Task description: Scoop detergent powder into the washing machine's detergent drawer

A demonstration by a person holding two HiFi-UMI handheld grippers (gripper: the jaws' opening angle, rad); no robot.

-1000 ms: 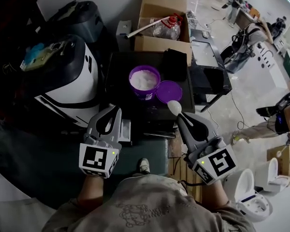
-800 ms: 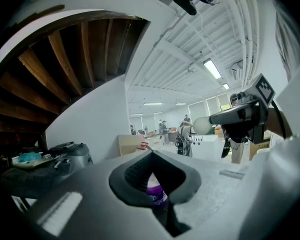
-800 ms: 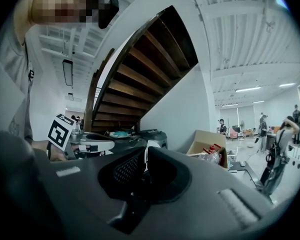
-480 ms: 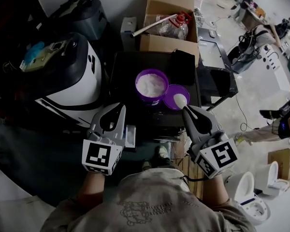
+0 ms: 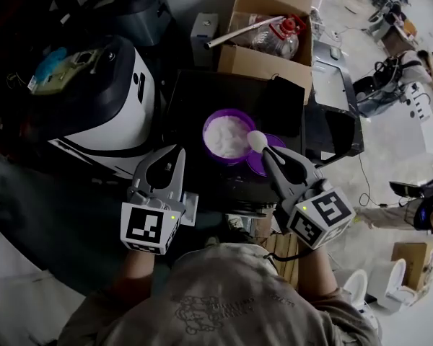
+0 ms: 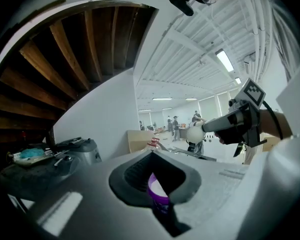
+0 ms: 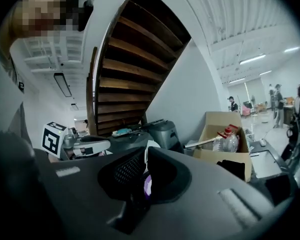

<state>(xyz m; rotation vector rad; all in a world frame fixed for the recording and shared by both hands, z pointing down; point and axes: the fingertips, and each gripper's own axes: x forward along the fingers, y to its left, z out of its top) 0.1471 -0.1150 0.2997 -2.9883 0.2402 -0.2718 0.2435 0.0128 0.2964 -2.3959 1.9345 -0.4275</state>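
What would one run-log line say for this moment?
right gripper: shut on white plastic spoon, bowl over right rim of round purple powder tub | left gripper: shut, empty, short of tub

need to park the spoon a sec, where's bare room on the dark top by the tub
Bare dark top lies left of the tub, toward the white machine, and in a strip between tub and box. Right of the tub is crowded: lid, black item, and the right gripper holding the spoon.
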